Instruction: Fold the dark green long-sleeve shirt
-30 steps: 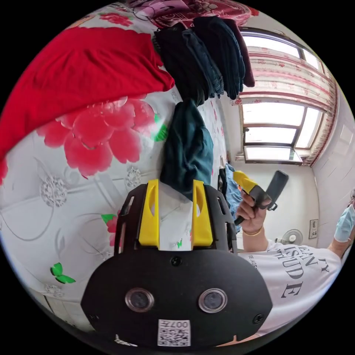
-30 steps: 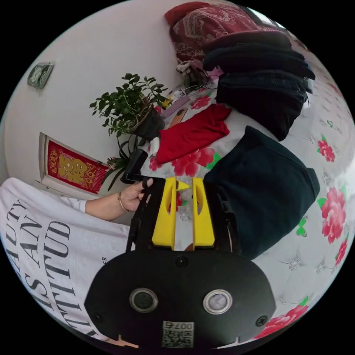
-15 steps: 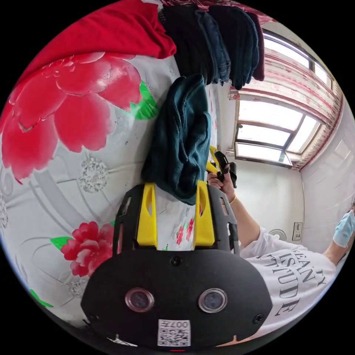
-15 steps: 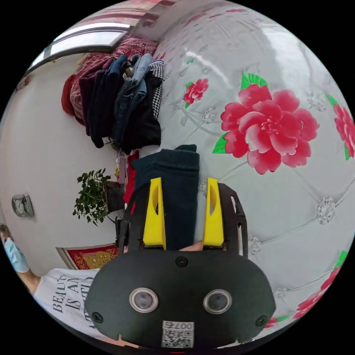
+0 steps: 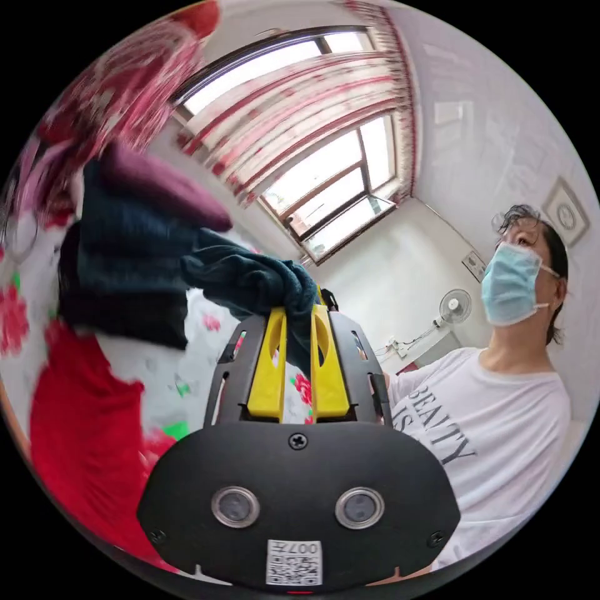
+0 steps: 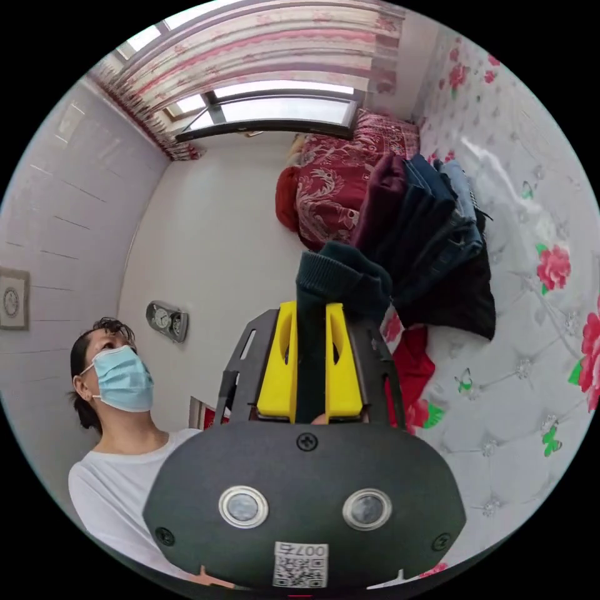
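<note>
both grippers have the dark green shirt pinched & lifted clear of the bed w/ the floral cover. in the right gripper view the right gripper has its yellow jaws pressed together on a ribbed edge of the shirt, prob a cuff or hem, w/ cloth running down between them. in the left gripper view the left gripper is likewise clamped on a bunched fold of the same shirt, fabric squeezed in the narrow gap between the jaws. shirt hangs in the air in a compact bundle just beside the stack of folded dark clothes, which sits on the bed against a patterned red quilt. a red garment lies loose on the bed below. progress, as a guess: the shirt looks already folded down to a small bundle, so folding itself seems mostly done; what's left is prob setting it down neatly, maybe on or next to the stack, & letting go. can't confirm how tidy the folds are, bundle is scrunched at the jaws. writing: the person's white t-shirt has dark block lettering, partly hidden by the gripper body. each gripper body carries a small code sticker w/ digits, leaving that unread. wall clock too small to tell.
</note>
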